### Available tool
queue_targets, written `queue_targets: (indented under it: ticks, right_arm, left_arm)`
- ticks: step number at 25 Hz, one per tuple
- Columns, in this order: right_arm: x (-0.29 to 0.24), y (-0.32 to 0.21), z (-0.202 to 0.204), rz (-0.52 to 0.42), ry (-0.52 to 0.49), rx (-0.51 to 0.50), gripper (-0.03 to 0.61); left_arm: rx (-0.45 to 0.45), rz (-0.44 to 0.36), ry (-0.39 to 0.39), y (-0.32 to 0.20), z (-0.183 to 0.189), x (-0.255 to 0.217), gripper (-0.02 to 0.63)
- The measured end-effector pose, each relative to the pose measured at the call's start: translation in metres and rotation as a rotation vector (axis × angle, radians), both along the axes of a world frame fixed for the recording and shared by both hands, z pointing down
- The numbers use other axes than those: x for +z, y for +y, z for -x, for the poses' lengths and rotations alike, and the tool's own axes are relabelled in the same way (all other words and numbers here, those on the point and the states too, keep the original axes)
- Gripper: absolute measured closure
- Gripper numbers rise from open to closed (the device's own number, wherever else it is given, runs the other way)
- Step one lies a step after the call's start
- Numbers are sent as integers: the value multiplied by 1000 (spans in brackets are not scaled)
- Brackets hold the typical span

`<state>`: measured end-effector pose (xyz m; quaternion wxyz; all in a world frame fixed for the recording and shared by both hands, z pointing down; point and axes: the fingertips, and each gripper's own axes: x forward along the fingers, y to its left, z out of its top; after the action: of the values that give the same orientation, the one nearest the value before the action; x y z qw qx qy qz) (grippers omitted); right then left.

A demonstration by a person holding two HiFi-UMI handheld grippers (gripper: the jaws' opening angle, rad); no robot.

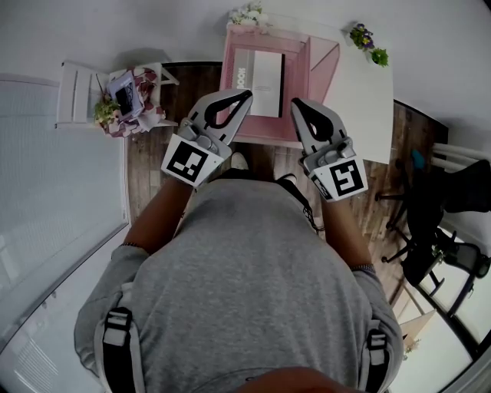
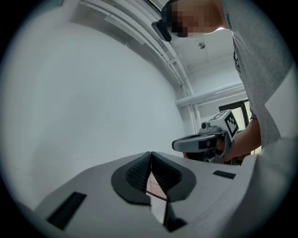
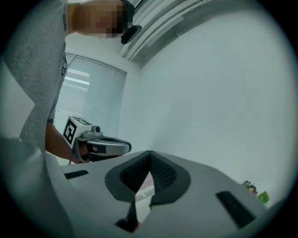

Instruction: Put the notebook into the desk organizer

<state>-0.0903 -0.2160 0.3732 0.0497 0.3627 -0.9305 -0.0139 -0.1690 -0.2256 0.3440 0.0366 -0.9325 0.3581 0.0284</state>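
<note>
The notebook [image 1: 261,80] lies flat inside the pink desk organizer [image 1: 318,65], towards its left half, with its long side running front to back. Judging by this, the placing looks done, though the head view does not show whether the notebook sits fully down against the organizer's floor or rests on a rim. No further step looks necessary, beyond drawing the hands away.

Both tools are empty. The left gripper [image 1: 244,97] has its jaws clenched together on nothing, its tip above the organizer's near left corner. The right gripper [image 1: 297,105] is likewise closed with nothing between its pads, its tip above the organizer's near edge, just right of the notebook.

As for room, the organizer stands on a white table [image 1: 360,100], with its back against the wall and its near rim close to the table's front edge. A flower sprig [image 1: 249,14] sits at the organizer's back left corner and another sprig [image 1: 368,44] lies beyond its right side. Left of the organizer, off the table, stands a small white stand [image 1: 77,96] with a cluttered basket [image 1: 130,100]. A black chair [image 1: 453,222] is well to the organizer's right. The way back toward the person is open.
</note>
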Motion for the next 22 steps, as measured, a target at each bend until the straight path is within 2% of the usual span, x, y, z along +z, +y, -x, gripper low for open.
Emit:
queue_targets:
  ticks: [7,22]
  right_arm:
    - [6,-8,-11,-34,32,75,572]
    - [13,-13,-16,-8,22,96,572]
  left_arm:
    - [-37,12,-27,-5,6,16,594]
    - [-59,12,-29,-11,13,21,594]
